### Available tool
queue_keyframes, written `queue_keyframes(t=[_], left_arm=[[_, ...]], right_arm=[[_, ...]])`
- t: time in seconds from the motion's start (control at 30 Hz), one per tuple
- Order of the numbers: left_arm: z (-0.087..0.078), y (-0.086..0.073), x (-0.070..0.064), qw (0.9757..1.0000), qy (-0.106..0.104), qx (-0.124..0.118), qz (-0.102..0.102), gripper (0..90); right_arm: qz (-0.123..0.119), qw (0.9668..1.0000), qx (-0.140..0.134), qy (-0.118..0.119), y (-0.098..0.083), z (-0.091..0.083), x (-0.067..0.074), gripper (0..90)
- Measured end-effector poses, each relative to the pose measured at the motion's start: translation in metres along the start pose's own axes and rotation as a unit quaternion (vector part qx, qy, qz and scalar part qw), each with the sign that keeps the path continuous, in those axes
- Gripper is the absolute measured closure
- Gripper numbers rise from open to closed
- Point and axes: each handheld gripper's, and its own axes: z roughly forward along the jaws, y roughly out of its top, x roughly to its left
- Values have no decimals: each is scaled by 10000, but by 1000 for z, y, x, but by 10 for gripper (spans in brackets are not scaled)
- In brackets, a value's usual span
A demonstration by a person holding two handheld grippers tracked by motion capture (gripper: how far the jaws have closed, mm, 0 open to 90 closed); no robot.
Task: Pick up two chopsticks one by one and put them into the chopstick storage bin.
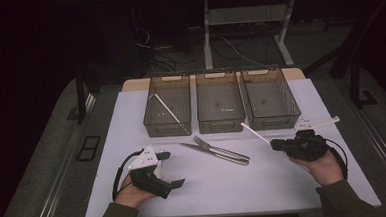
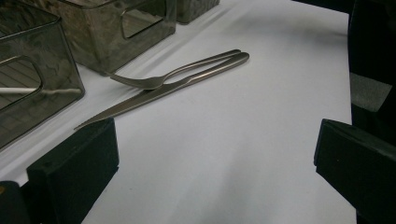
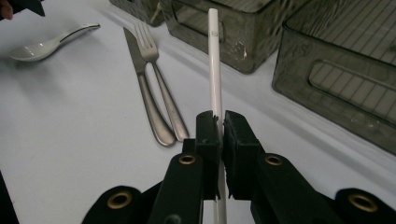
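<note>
My right gripper (image 1: 275, 144) (image 3: 220, 135) is shut on a white chopstick (image 1: 255, 133) (image 3: 214, 60), which points up and left towards the bins. A steel fork (image 1: 218, 147) (image 3: 156, 70) and knife (image 1: 208, 151) (image 3: 140, 79) lie side by side mid-table, between my two grippers. At the near left, my left gripper (image 1: 171, 168) (image 2: 215, 177) stands open, nothing between its jaws, facing the fork (image 2: 187, 70) and knife (image 2: 154, 95). A white spoon (image 3: 42, 46) lies on the table to the left of the cutlery in the right gripper view.
Three clear bins stand in a row at the back: left bin (image 1: 154, 126), middle bin (image 1: 221, 124), right bin (image 1: 274, 120). A second white chopstick (image 1: 170, 111) leans inside the left bin. A white mat (image 1: 235, 186) covers the table.
</note>
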Motion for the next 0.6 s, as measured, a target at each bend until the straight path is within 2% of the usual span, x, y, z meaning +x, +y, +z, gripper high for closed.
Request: queue_keyframes(t=[0.27,0.6], left_arm=[[0,0,-1,10000,1,-17,-23,0],[-1,1,-1,10000,-1,-42,-27,0]], right_arm=[[26,9998,-159,108,11,-1,2,849],[-98,9995,-239,188,32,12,8,849]])
